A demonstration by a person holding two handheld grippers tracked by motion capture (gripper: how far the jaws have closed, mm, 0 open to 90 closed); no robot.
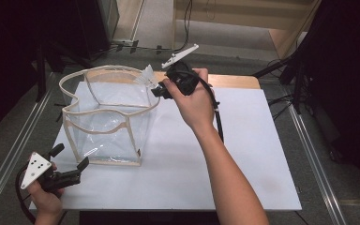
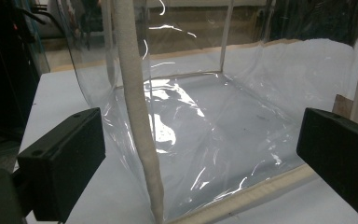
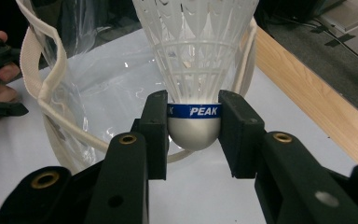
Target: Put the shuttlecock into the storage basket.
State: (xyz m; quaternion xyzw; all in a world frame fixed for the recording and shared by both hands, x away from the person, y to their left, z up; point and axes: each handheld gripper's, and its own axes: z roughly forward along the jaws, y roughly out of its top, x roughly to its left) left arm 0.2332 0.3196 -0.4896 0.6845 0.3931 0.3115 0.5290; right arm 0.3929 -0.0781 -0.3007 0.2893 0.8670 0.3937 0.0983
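Right gripper [image 3: 193, 135] clamps a shuttlecock [image 3: 193, 70] above the white table [image 1: 243, 154], grey floor [image 1: 9, 126] around.

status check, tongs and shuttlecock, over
Right tongs shut on shuttlecock, at the clear bag rim. Left tongs open, near bag corner. Nothing in the way.

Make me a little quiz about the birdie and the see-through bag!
1. True or false: the right gripper is shut on the shuttlecock.
2. What word is on the blue band? A) PEAK B) YONEX C) STAR
3. Fill in: the left gripper has its jaws ____, with a corner of the bag in front of them.

Key: 1 true; 2 A; 3 open.
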